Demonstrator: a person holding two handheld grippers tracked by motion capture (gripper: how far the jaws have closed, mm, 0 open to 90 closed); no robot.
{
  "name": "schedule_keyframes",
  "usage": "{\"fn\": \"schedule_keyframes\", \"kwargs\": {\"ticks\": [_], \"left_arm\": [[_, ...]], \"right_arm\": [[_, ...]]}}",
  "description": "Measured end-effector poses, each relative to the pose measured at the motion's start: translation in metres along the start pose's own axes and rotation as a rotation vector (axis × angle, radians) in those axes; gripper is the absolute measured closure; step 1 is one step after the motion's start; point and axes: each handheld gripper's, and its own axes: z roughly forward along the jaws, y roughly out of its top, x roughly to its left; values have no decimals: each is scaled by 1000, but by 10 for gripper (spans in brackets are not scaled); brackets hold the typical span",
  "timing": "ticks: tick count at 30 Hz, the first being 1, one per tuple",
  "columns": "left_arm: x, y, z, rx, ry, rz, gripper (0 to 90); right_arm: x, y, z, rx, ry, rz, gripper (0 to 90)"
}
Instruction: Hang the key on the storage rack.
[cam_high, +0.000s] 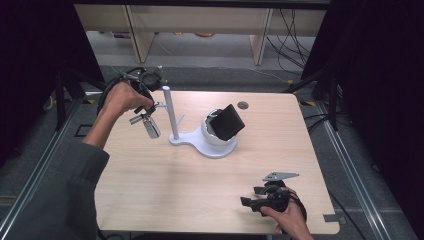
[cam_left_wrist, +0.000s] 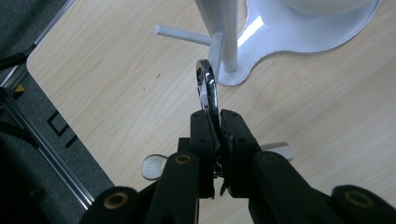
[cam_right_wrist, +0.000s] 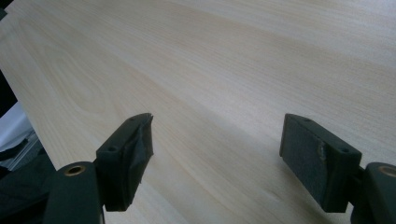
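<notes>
Evidently the left gripper (cam_left_wrist: 214, 122) has its jaws clamped tight on a shiny metal ring (cam_left_wrist: 206, 87) with small spoon-like pieces hanging below, holding it edge-on just beside the short peg (cam_left_wrist: 183, 34) of the white stand (cam_high: 172, 117), presumably so the ring can be slipped over that peg. The right gripper (cam_right_wrist: 217, 154) rests wide open and empty low over the wooden table (cam_high: 200, 190), well apart, probably simply kept out of the way.

1. A lab or test room, not a home.
2. The pale wood table (cam_high: 200, 200) stands inside a black metal frame (cam_high: 62, 100).
3. Loose cables (cam_high: 295, 40) trail across the grey floor (cam_high: 210, 74).
</notes>
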Motion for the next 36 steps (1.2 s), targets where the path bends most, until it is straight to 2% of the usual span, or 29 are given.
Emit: {"fn": "schedule_keyframes", "kwargs": {"ticks": [1, 3, 4, 5, 8, 10, 11, 13, 15, 16, 18, 19, 21, 22, 24, 26, 28, 29, 31, 32, 34, 36], "left_arm": [[-1, 1, 0, 9, 1, -3, 836], [-4, 1, 2, 24, 14, -5, 835], [-4, 2, 2, 30, 17, -2, 834], [-5, 2, 4, 17, 30, 2, 834], [-6, 2, 4, 24, 40, 5, 833], [-7, 2, 3, 42, 41, 13, 834], [-7, 2, 3, 41, 45, 12, 834], [-8, 2, 3, 41, 48, 17, 836], [-10, 1, 3, 36, 58, 24, 834], [-11, 1, 2, 47, 55, 30, 834], [-13, 1, 3, 24, 64, 25, 834], [-13, 1, 2, 31, 60, 27, 833], [-14, 2, 1, 43, 75, 37, 832], [-15, 2, 1, 47, 73, 44, 833], [-18, 1, 4, 28, 86, 44, 830], [-18, 2, 3, 55, 81, 51, 826], [-18, 2, 3, 50, 71, 53, 869], [-23, 3, 4, 23, 47, 60, 874], [-28, 6, 6, 26, 37, 74, 875], [-29, 7, 8, 15, 30, 66, 873], [-29, 8, 9, 13, 42, 68, 868], [-30, 9, 11, 16, 29, 73, 857]], "right_arm": [[1, 0, 0, 2, -12, 8, 263], [0, 0, -1, 9, -8, -4, 263], [1, 0, -1, 13, -8, 8, 263], [0, 0, 0, 10, -5, -1, 263], [0, 0, 0, 11, -6, 0, 263], [0, -1, 0, 7, 3, 24, 263], [2, -1, 0, 17, 11, 62, 263], [-3, 0, 1, 8, -5, 0, 263], [-1, -1, 1, 9, -12, 30, 263], [-2, -1, 1, 5, -14, 10, 262], [-3, -1, 1, 10, 5, 15, 262], [-2, -1, 2, 14, 5, 26, 263], [-3, -1, 1, 8, -14, 7, 263], [-3, -1, 1, 11, 3, 22, 263], [-3, -1, 2, 12, 4, 26, 263], [-3, -1, 2, 13, -14, 24, 263], [-3, -1, 3, -2, -15, 25, 263], [-4, -1, 1, 11, 6, 24, 263], [-4, -1, 2, 11, 5, 26, 263], [-5, -1, 2, 13, -8, 11, 262], [-4, -1, 2, 16, -15, 19, 262], [-3, -1, 2, 17, -1, 30, 263]]}}
